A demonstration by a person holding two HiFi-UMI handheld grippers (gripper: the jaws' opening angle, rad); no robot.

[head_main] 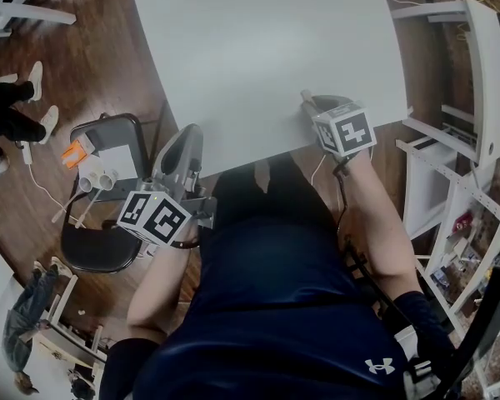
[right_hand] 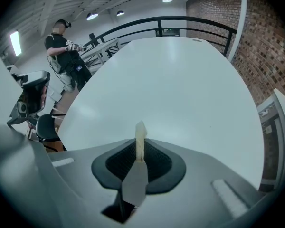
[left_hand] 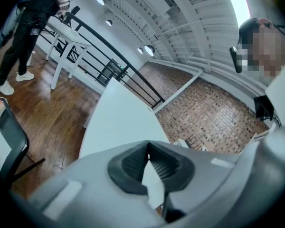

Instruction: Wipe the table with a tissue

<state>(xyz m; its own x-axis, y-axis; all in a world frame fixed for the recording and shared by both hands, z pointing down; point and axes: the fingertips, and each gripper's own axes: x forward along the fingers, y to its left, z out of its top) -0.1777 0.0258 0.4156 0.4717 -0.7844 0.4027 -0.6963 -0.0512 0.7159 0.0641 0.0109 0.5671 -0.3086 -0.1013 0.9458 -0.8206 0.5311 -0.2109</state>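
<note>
The white table (head_main: 258, 48) fills the top of the head view. My right gripper (head_main: 309, 102) rests at the table's near edge, shut on a small cream tissue (head_main: 303, 96). In the right gripper view the tissue (right_hand: 141, 129) sticks up in a narrow tip from between the pressed pads of that gripper (right_hand: 140, 148), with the table (right_hand: 171, 80) spread out beyond. My left gripper (head_main: 190, 133) hangs off the table's left side, below its edge, pointing toward it. Its jaws (left_hand: 148, 148) are shut and nothing pokes out past them; the table (left_hand: 118, 122) lies ahead.
A black chair (head_main: 100, 248) with papers and small cups stands left of me on the wooden floor. A white shelf frame (head_main: 475, 132) stands to the right of the table. A person (right_hand: 64, 46) stands beyond the far left end by a black railing (right_hand: 180, 20).
</note>
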